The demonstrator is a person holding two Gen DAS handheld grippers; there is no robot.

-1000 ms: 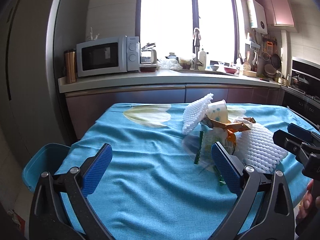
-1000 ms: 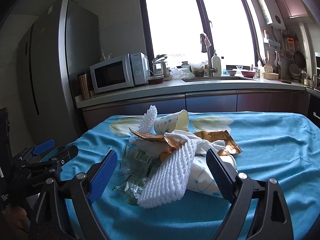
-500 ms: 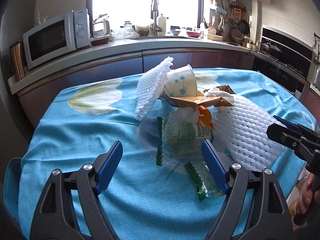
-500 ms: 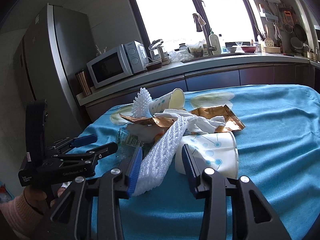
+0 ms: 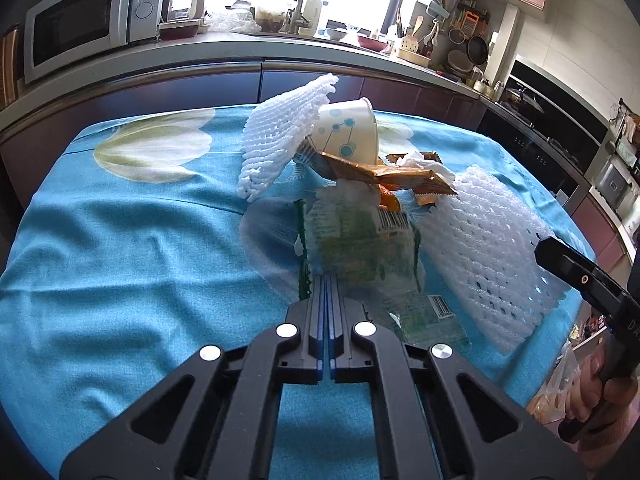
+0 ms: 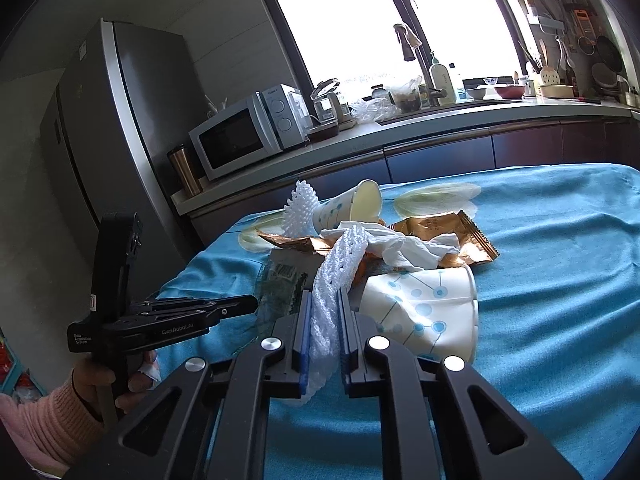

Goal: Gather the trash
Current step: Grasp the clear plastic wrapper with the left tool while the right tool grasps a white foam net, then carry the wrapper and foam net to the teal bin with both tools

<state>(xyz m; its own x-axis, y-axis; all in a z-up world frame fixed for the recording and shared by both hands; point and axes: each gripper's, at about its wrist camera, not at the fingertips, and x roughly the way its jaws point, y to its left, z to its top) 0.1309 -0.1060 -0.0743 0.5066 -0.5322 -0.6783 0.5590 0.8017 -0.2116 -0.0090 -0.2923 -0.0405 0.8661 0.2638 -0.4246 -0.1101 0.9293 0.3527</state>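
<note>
Trash pile sits mid-tabletop (image 5: 120,248) on the blue cloth. Left gripper (image 5: 326,280): jaws have just closed, pressed together at the near edge of the clear green-printed wrapper (image 5: 356,240); can't tell if the film is actually caught. Right gripper (image 6: 325,300): jaws have just been closing, now pinching the near white foam net (image 6: 332,276). Right of that net lies a dotted paper cup (image 6: 424,308) on its side; second cup (image 5: 348,132), gold wrappers (image 6: 440,232) and another foam net (image 5: 280,144) lie farther back.
</note>
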